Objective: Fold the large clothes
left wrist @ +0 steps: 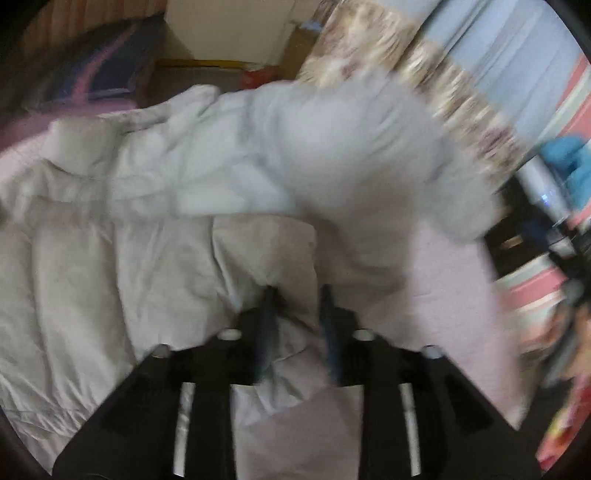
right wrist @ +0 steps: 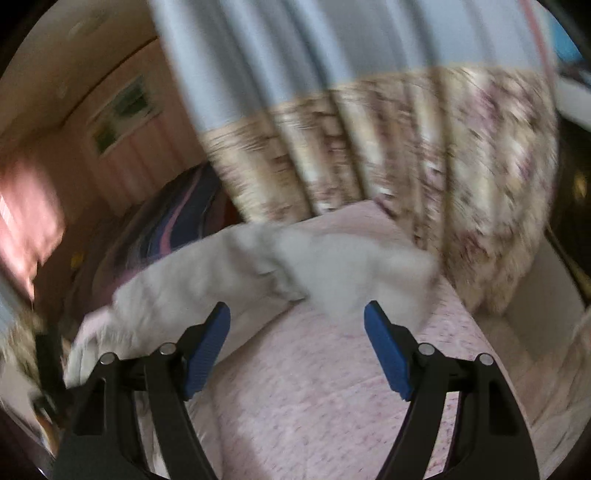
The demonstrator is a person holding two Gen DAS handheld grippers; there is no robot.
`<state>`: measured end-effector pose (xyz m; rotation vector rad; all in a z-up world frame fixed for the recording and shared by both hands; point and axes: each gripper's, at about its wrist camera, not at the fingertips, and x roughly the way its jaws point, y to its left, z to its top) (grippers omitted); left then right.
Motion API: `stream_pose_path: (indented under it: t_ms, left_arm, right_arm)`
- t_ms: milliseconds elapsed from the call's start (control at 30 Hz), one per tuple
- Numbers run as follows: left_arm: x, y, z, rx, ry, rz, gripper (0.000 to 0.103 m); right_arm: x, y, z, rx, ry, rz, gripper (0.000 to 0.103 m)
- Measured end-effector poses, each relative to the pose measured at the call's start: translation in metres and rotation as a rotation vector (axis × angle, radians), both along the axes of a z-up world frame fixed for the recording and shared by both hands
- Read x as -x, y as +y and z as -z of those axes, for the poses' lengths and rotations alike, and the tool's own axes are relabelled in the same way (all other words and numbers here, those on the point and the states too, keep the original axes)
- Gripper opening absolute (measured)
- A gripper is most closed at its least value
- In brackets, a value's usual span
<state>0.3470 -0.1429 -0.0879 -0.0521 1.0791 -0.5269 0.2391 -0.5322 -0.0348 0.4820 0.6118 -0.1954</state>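
Observation:
A large pale grey padded garment (left wrist: pixel 147 229) lies spread on a pink bed sheet (left wrist: pixel 454 280). One part of it, blurred, is flung across toward the right (left wrist: pixel 362 155). My left gripper (left wrist: pixel 298 295) points down at the garment; its dark fingers stand a small gap apart with creased cloth lying under and between them, not pinched. In the right wrist view the garment (right wrist: pixel 258 269) lies bunched ahead on the sheet (right wrist: pixel 314 387). My right gripper (right wrist: pixel 297 314) is wide open over the sheet, short of the cloth, with nothing between its blue pads (right wrist: pixel 207 354).
A floral and blue curtain (right wrist: pixel 406 166) hangs along the bed's far side. A dark blanket with pink stripes (left wrist: pixel 96 66) and a cardboard box (left wrist: pixel 236 33) sit at the head end. A blue-gloved hand (left wrist: pixel 570 166) shows at the right edge.

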Motion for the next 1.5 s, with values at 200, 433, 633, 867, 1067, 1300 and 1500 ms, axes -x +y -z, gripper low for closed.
stream_pose_path:
  t_ms: [200, 433, 633, 867, 1067, 1300, 1500]
  left_arm:
    - [0.042, 0.046, -0.051, -0.141, -0.237, -0.077, 0.093]
    - [0.061, 0.159, -0.094, -0.297, -0.379, -0.321, 0.095]
    - [0.07, 0.23, -0.093, -0.299, -0.355, -0.429, 0.095]
    - [0.062, 0.267, -0.09, -0.306, -0.382, -0.476, 0.097]
    - [0.044, 0.271, -0.074, -0.264, -0.318, -0.479, 0.097]
    - [0.064, 0.278, -0.085, -0.242, -0.356, -0.47, 0.097]
    - [0.083, 0.304, -0.099, -0.222, -0.385, -0.528, 0.1]
  right_arm:
    - [-0.022, -0.052, 0.056, -0.015, 0.129, 0.098, 0.082]
    - [-0.067, -0.065, 0.103, -0.148, 0.09, 0.008, 0.011]
    - [-0.054, -0.06, 0.009, 0.082, 0.005, 0.082, 0.005]
    - [-0.033, -0.085, -0.093, 0.312, 0.227, 0.257, 0.005]
    - [-0.035, 0.0, -0.105, 0.422, 0.277, 0.159, 0.006]
    - [-0.041, 0.201, -0.134, 0.219, 0.036, -0.382, 0.006]
    - [-0.06, 0.35, -0.119, 0.107, -0.067, -0.601, 0.006]
